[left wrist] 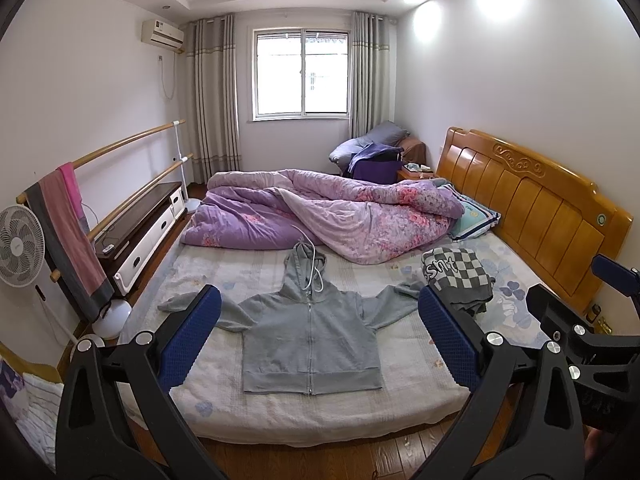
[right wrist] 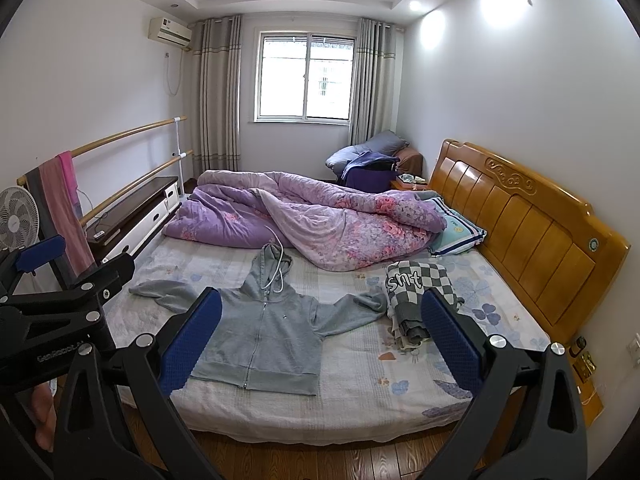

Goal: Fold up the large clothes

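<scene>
A grey zip hoodie (left wrist: 310, 332) lies flat on the bed, front up, zipped, sleeves spread, hood pointing to the far side with white drawstrings. It also shows in the right wrist view (right wrist: 264, 332). My left gripper (left wrist: 318, 320) is open and empty, held above the near edge of the bed, with the hoodie between its blue pads (left wrist: 190, 338). My right gripper (right wrist: 320, 324) is open and empty, to the right of the left one. The left gripper shows at the left of the right wrist view (right wrist: 60, 280).
A folded black-and-white checked garment (left wrist: 458, 280) lies right of the hoodie. A rumpled purple quilt (left wrist: 320, 212) covers the far half of the bed. A wooden headboard (left wrist: 532, 208) stands at the right. A fan (left wrist: 20, 246), towel rails and a low cabinet stand at the left.
</scene>
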`<state>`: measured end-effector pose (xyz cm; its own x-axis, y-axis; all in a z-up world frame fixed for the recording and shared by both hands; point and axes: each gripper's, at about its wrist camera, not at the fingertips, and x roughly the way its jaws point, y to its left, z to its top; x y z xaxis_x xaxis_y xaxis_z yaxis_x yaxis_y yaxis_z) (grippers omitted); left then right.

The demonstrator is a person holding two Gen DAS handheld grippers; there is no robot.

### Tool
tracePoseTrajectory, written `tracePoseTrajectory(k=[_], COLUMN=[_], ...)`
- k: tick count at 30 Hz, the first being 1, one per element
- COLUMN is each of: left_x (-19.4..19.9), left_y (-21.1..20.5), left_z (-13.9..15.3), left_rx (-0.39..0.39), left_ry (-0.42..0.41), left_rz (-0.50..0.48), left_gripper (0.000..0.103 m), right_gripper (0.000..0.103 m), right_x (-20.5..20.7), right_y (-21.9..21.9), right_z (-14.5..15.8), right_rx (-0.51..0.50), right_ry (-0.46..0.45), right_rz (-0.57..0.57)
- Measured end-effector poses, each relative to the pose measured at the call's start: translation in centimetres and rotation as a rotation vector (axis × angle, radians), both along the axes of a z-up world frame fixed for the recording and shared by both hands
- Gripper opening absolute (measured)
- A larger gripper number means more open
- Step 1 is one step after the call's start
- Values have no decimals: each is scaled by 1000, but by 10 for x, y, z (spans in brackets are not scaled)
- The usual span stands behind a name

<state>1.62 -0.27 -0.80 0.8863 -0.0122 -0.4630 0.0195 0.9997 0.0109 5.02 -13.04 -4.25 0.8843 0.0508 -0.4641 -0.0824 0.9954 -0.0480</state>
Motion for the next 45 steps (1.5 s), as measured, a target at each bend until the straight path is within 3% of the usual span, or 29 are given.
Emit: tracePoseTrajectory(k=[22, 45], left_x=[3, 5], left_y=[4, 13], left_z=[-6, -36], left_rx=[-2, 1], left_ry=[6, 19], left_rz=[4, 25], left_gripper=[98, 98], right_gripper=[96, 96], right_x=[5, 24], right_y=[5, -4], right_z=[2, -8], right_rx=[-1, 12], right_ry=[15, 28], right_rz=[22, 48])
